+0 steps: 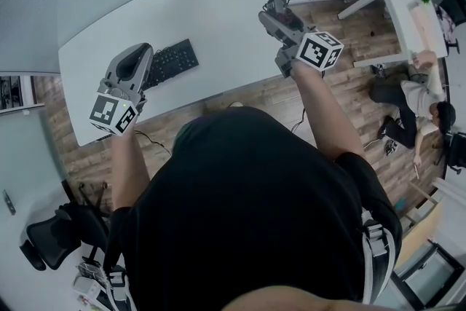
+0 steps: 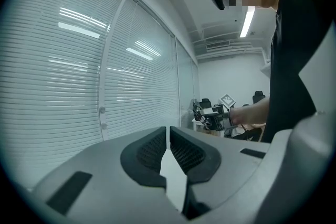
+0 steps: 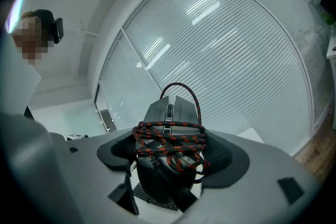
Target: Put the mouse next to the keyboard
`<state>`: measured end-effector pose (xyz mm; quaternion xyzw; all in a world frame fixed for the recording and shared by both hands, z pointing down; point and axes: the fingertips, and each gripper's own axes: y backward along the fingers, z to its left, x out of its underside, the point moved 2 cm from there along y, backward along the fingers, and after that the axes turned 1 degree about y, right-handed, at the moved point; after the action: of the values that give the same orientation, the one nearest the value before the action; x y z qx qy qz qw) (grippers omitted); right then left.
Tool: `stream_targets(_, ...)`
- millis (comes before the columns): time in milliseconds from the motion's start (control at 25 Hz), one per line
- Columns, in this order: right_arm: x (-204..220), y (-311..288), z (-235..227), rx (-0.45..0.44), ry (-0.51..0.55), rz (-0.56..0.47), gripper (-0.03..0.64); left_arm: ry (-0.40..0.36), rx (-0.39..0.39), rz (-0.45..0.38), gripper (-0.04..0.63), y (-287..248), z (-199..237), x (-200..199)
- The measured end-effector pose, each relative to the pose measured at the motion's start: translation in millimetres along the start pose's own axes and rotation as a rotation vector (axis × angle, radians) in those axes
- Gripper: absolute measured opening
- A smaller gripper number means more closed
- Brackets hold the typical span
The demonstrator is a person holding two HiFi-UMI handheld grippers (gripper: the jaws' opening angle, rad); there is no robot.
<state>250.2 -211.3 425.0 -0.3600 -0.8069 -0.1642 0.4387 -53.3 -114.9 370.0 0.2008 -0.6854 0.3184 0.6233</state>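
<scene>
Head view: the person's holding both grippers up over a white table (image 1: 211, 11). The left gripper (image 1: 140, 53) is just beside the black keyboard (image 1: 172, 60), which lies near the table's left end. The right gripper (image 1: 274, 9) is over by the table's right edge w/ the mouse (image 1: 277, 2) in it, so it's well apart from the keyboard.

Left gripper view: jaws pretty much together, only a thin slit, nothing between them. It looks at window blinds (image 2: 68, 60), and you can see the right gripper (image 2: 212, 116) further back.

Right gripper view: the right gripper (image 3: 170, 155) jaws are clamped on the black mouse (image 3: 169, 113), nose pointing away from the cam, w/ its red-and-black braided cable (image 3: 170, 139) wound round the body. More blinds (image 3: 236, 60) behind it.
</scene>
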Motion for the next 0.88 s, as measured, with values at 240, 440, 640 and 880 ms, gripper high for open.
stream_targets(240, -5.3, -5.9, -3.6, -0.004, -0.008, 0.02, 0.399, 0.003, -0.02, 0.009, 0.04, -4.2, 3.7, -5.4)
stream_targets(440, -8.0, -7.7, 2.3, -0.023, -0.002, 0.038, 0.399, 0.015, -0.041, 0.007, 0.04, 2.4, -0.1, -9.7)
stream_targets(640, -13.2, -17.2, 0.5, -0.043, -0.001, 0.05, 0.399, 0.014, -0.064, 0.008, 0.04, 2.0, 4.0, -15.7)
stream_targets(880, -15.4, -25.7, -3.2, -0.051, 0.006, 0.059, 0.399, 0.008, -0.069, 0.013, 0.04, -2.2, 10.6, -16.5)
